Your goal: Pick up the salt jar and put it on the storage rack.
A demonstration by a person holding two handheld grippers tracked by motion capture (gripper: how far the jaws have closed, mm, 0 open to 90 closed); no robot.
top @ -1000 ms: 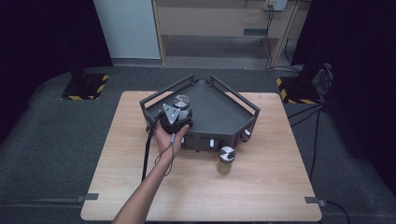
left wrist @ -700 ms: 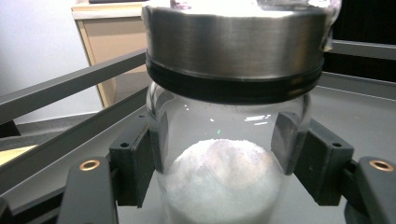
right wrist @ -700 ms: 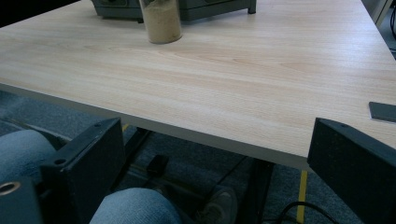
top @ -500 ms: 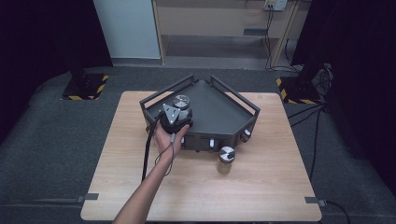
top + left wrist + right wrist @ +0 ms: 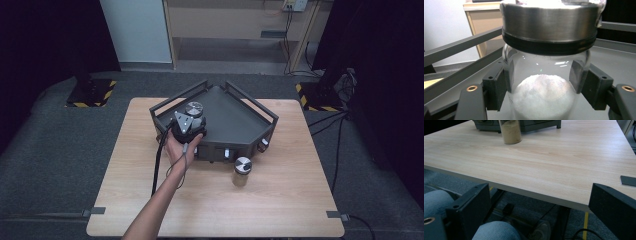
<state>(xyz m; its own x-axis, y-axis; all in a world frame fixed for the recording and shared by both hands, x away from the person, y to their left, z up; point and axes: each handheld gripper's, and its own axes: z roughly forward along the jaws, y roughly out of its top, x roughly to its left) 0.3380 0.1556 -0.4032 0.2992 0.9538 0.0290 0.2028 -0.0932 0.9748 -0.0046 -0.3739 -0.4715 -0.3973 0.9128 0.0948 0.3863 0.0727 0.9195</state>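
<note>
My left claw is closed on the jar of white powder, which stands in the dark tray; my right claw waits open below the desk; next I must let go gently, I think.

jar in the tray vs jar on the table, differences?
The tray jar holds white powder; the table jar holds tan powder. The tray jar stands inside the tray, clamped by the left gripper; the table jar stands free before the tray. Both are clear glass, upright, with metal lids.
</note>
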